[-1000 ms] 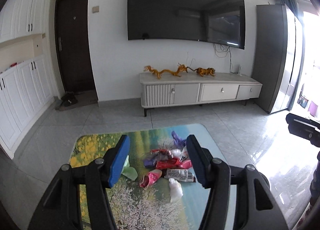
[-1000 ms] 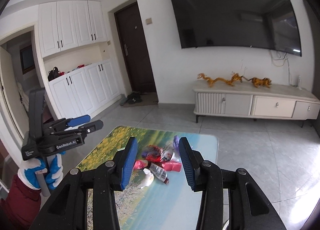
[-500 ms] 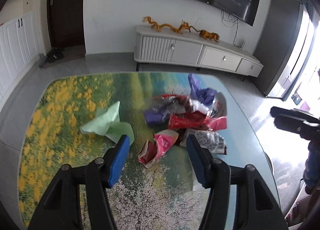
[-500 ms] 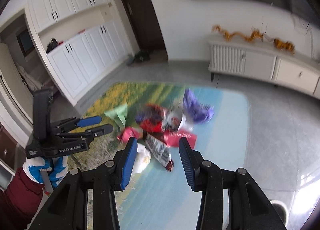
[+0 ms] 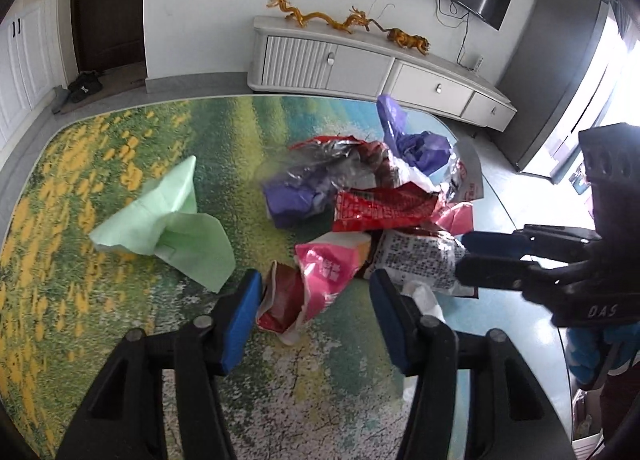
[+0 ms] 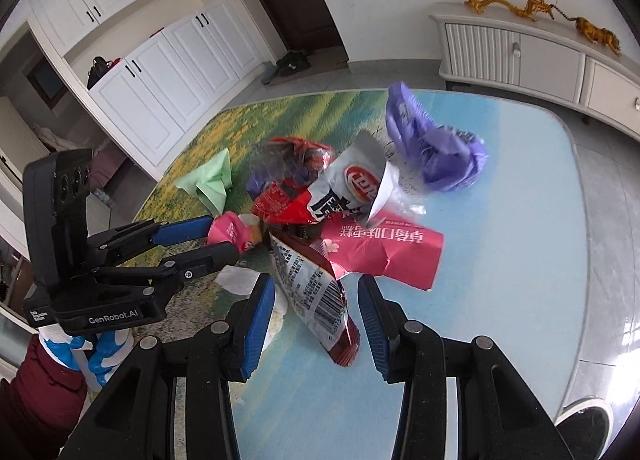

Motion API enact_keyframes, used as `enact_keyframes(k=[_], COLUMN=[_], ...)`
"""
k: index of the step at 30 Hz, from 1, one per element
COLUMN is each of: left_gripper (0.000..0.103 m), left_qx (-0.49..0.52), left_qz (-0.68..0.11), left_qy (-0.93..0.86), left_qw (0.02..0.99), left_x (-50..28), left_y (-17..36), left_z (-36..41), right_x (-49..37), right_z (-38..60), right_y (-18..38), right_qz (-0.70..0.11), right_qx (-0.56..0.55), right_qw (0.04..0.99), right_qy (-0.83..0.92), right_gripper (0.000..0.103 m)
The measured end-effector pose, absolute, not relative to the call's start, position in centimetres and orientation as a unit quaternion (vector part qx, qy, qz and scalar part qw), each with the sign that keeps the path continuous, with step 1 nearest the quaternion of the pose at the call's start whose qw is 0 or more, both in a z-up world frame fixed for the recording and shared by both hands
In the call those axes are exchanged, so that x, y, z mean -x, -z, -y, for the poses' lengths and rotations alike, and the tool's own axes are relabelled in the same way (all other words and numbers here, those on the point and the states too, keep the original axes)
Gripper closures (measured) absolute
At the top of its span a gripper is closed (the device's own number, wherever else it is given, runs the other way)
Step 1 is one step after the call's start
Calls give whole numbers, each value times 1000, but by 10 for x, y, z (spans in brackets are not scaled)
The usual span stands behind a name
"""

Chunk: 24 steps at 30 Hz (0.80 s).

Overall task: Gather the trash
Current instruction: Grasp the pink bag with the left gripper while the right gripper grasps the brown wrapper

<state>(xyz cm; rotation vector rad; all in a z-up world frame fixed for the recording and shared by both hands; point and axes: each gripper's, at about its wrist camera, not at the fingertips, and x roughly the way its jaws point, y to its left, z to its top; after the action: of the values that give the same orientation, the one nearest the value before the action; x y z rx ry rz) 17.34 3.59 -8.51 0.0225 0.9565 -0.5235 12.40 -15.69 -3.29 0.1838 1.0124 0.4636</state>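
Note:
A heap of snack wrappers lies on a table with a printed landscape top (image 5: 120, 340). My left gripper (image 5: 314, 292) is open, its jaws on either side of a pink wrapper (image 5: 324, 268). My right gripper (image 6: 316, 300) is open, straddling a white printed wrapper with a barcode (image 6: 312, 284); it also shows in the left wrist view (image 5: 424, 256). Behind them lie a red wrapper (image 5: 380, 211), a pink strawberry packet (image 6: 384, 248), a silver chip bag (image 6: 352, 183) and a purple plastic bag (image 6: 436, 151). A green paper (image 5: 168, 219) lies apart to the left.
A crumpled white tissue (image 6: 240, 284) lies by the right gripper's left finger. A white TV cabinet (image 5: 360, 67) with golden dragon figures stands at the wall beyond the table. White cupboards (image 6: 160, 71) and a dark door (image 5: 108, 3) are on the left.
Both grippers have come down and forward toward the heap, so the wrappers now sit between their open jaws. The two grippers have drawn closer together.

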Motion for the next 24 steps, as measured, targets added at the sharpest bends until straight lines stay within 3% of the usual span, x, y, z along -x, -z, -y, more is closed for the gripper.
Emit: enact_keyframes(k=[4,14,24], left_gripper=[58,66,74], left_qx=[-12,-12,-11], left_qz=[-462,-459,-443], left_qy=[251,238,219], left_qw=[851,856,869], left_x=[-178,-179,-155], left_y=[90,92,87], left_z=[-33,-28,-38], right_x=[-127,-114,-91], right_z=[154,154,151], right_y=[43,43,29], right_qz=[-487,-478,-458], right_qx=[-83,-73,-65], right_qw=[840,843,855], right_qy=[-225,-237,-235], right_gripper=[64,89,92])
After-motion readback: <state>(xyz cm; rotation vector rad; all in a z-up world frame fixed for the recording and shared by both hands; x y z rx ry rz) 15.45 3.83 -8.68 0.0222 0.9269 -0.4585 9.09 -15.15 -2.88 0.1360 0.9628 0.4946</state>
